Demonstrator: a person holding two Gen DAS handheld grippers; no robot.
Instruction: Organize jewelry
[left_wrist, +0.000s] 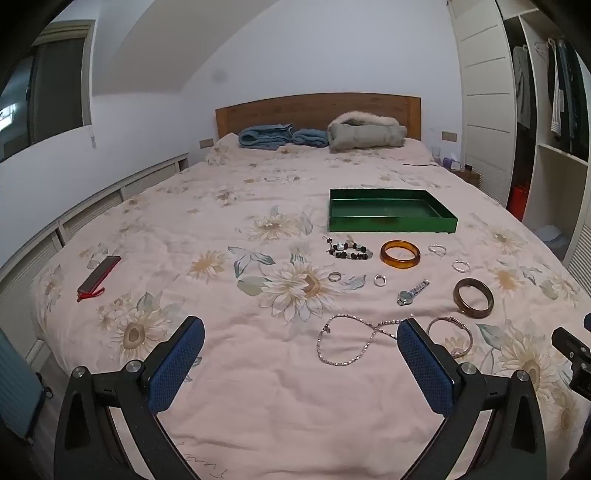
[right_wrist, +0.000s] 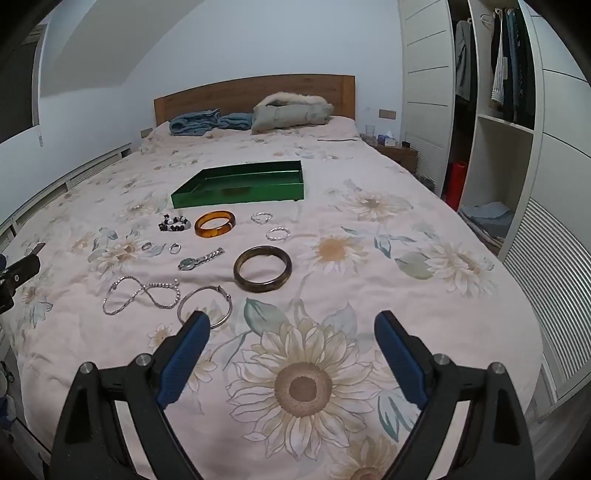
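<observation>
Since all pieces lie loose at 6 o'clock of the shallow green rectangular tray (right_wrist: 236, 192), left gripper (left_wrist: 301, 328) and right gripper (right_wrist: 291, 321) hover spread wide, holding nothing.

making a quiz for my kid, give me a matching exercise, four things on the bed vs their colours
Things:
1. tray
2. bangle beside the beaded bracelet
3. bangle nearest the watch
4. chain necklace

Colours:
a. silver
b. dark brown
c. green
d. amber orange

Pairs: 1-c, 2-d, 3-b, 4-a
</observation>
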